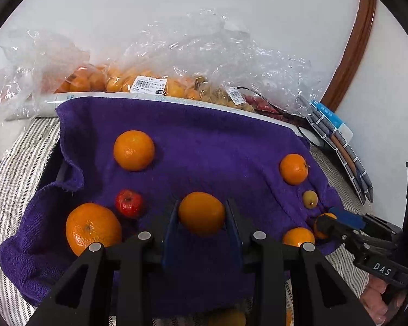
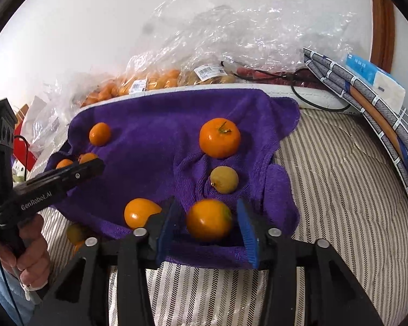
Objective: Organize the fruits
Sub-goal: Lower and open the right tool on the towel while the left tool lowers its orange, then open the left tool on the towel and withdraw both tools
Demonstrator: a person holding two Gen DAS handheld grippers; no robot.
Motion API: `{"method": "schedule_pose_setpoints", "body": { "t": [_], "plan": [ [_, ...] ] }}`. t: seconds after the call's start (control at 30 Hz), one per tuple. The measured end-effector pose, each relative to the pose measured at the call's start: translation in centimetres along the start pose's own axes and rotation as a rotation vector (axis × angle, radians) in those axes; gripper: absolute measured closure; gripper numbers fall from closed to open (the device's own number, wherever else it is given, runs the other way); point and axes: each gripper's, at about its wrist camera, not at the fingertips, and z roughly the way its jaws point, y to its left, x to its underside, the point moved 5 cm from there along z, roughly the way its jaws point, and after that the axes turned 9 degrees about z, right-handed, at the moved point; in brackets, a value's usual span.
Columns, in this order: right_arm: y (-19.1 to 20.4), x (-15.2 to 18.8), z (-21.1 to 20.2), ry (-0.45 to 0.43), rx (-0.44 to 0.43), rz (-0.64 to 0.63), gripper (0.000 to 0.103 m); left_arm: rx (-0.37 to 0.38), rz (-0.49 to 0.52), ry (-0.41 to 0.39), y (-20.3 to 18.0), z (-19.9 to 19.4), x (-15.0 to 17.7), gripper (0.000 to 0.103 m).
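A purple towel carries loose fruit. My left gripper is shut on an orange fruit, its blue pads pressing both sides. Around it lie a big orange, a small red apple and another orange. My right gripper stands open around a small orange fruit resting on the towel, with a gap at each pad. Beyond it lie a yellowish fruit and a stemmed mandarin. The left wrist view shows the right gripper at the towel's right edge.
Clear plastic bags of fruit line the back by the white wall. Striped bedding surrounds the towel. A folded patterned cloth, a tissue pack and a black cable lie at the right. A hand holds the left gripper.
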Motion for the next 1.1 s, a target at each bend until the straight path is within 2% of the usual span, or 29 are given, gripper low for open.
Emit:
{"method": "schedule_pose_setpoints", "body": {
  "t": [0.27, 0.43, 0.83, 0.9, 0.97, 1.0, 1.03, 1.1],
  "plan": [
    [0.2, -0.3, -0.9, -0.061, 0.014, -0.01, 0.053, 0.005, 0.009, 0.024, -0.2, 0.4, 0.1, 0.07],
    [0.3, -0.6, -1.8, -0.12, 0.009, 0.0, 0.053, 0.003, 0.021, 0.016, -0.4, 0.1, 0.1, 0.065],
    [0.5, 0.8, -5.2, -0.2, 0.115, 0.013, 0.053, 0.02, 0.023, -0.037, -0.7, -1.6, -0.4, 0.059],
    [1.0, 1.6, -5.8, -0.189, 0.1, 0.034, 0.053, 0.029, 0.011, -0.045, -0.5, -2.4, -0.7, 0.058],
    [2.0, 2.7, -5.7, -0.138, 0.063, 0.036, 0.053, 0.034, 0.011, -0.041, -0.2, -3.2, -1.1, 0.056],
    [2.7, 3.4, -5.6, -0.112, 0.039, 0.029, 0.053, 0.023, 0.03, -0.019, -0.1, -3.8, -1.3, 0.051],
    [3.6, 4.2, -5.5, -0.087, 0.015, 0.013, 0.053, 0.014, 0.052, -0.006, 0.0, -4.3, -1.3, 0.051],
    [5.3, 5.6, -5.4, -0.063, -0.011, -0.035, 0.053, -0.02, 0.086, -0.032, 0.7, -6.2, -0.9, 0.051]
  ]
}}
